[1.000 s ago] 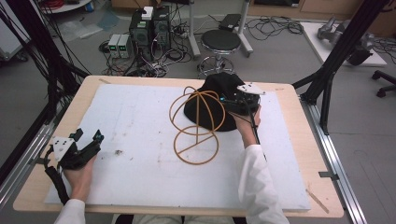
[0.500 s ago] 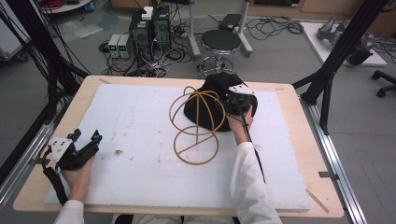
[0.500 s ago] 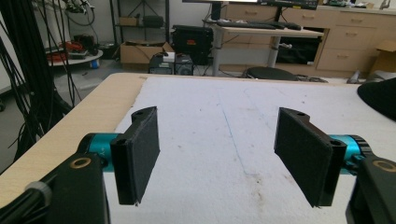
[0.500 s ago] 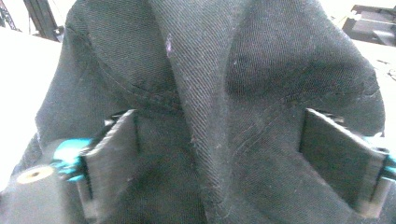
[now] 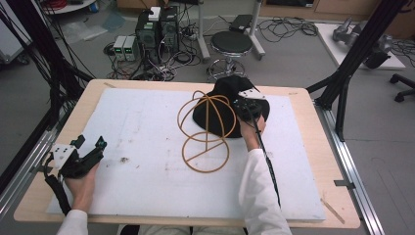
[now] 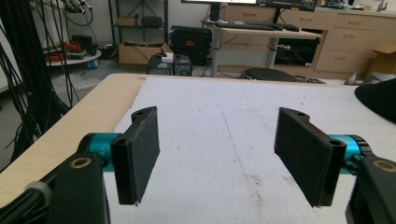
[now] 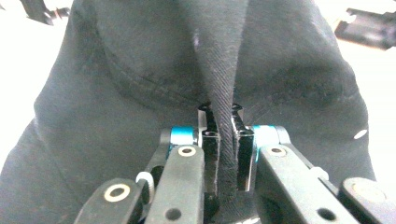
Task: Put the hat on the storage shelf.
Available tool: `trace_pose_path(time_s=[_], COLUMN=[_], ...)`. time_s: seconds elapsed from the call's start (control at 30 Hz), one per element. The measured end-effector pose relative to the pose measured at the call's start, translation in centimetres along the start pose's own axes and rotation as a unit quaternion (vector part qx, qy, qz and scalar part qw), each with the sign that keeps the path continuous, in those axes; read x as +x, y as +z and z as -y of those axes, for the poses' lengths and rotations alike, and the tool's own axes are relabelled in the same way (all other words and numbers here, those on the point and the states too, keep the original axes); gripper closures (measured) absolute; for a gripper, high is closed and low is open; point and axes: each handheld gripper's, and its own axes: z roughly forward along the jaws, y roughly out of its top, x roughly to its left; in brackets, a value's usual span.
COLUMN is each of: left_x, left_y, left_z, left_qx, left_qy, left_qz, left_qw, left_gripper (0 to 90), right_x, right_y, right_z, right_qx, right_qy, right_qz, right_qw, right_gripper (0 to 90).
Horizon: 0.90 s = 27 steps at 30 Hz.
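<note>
Left claw (image 5: 90, 152) is sitting wide open at the counter's (image 5: 147, 127) near-left edge, holding nothing. Wire frame (image 5: 205, 129) is standing mid-counter, black hat (image 5: 222, 105) just behind it, right claw (image 7: 223, 140) having just closed, pinching a fold of it.

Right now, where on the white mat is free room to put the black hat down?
Free: the wide white mat between the left gripper and the wire stand; also the near strip below the stand. Crowded: the far right, where the right gripper pinches the black hat beside the stand.
</note>
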Motion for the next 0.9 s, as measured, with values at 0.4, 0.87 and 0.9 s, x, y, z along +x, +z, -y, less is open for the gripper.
trace_pose_path(time_s=[0.4,0.87,0.9], left_x=[0.0,0.1,0.1], left_y=[0.0,0.0,0.0], left_z=[0.0,0.0,0.0], left_qx=[-0.002,0.000,-0.001], left_qy=[-0.004,-0.005,-0.006], left_qz=[0.000,-0.001,0.000], left_qw=[1.0000,1.0000,1.0000], left_gripper=[31.1,31.1,31.1], right_x=[-1.0,-2.5,-2.7], right_y=[-0.5,-3.5,-3.8], right_z=[0.2,-1.3,-1.5], right_qx=[-0.015,-0.070,-0.076], right_qy=[0.036,0.074,0.068], right_qz=[-0.024,-0.004,-0.002], right_qw=[0.9990,0.9948,0.9947], right_gripper=[87.0,87.1,87.1])
